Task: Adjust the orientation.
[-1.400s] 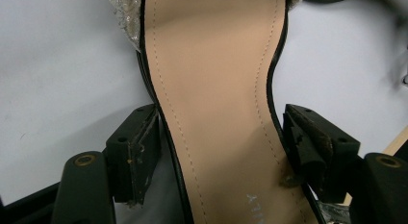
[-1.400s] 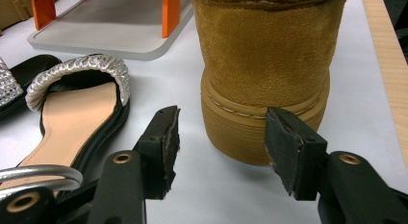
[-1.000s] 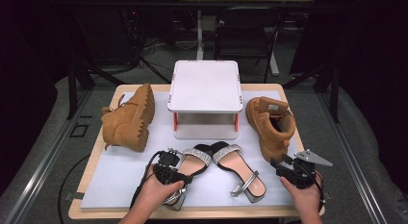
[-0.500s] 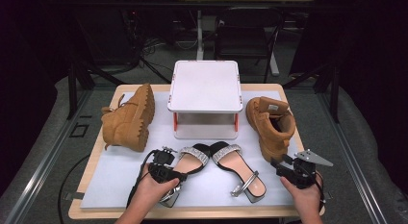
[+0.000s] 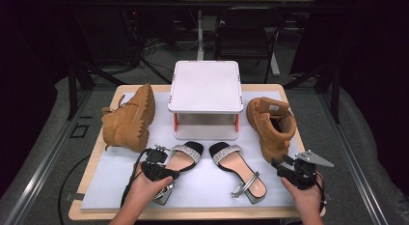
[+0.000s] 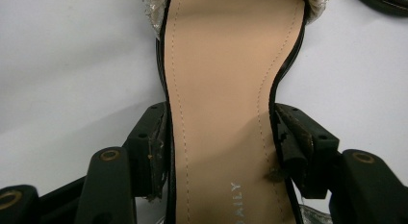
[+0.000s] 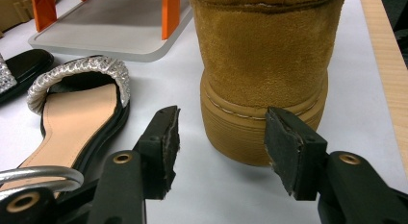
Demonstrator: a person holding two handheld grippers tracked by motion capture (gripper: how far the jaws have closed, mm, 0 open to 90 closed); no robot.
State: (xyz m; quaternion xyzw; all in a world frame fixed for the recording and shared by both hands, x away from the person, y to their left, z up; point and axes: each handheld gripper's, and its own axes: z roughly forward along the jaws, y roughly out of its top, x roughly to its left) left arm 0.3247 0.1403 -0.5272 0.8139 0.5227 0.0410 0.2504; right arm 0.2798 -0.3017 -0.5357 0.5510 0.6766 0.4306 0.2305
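Note:
My left gripper (image 5: 166, 174) straddles the narrow waist of the left silver-strapped sandal (image 5: 185, 155) on the white mat. Its jaws have just been closing. In the left gripper view both pads (image 6: 151, 147) press on the black edges of the tan insole (image 6: 221, 89), so my left gripper (image 6: 221, 147) is shut on the sandal. My right gripper (image 5: 285, 168) rests at the mat's right front, open and empty. In the right gripper view my right gripper (image 7: 221, 142) faces the toe of the right tan boot (image 7: 264, 65) without touching it.
The second sandal (image 5: 236, 167) lies between the hands, also seen as the second sandal (image 7: 77, 113) in the right gripper view. A tan boot (image 5: 130, 119) lies on its side at left, the other boot (image 5: 272, 126) stands at right. A white stand (image 5: 206, 87) with orange legs is behind.
The left hand and gripper have shifted a little to the left, and the sandal under them has moved slightly with them. The right hand has stayed put.

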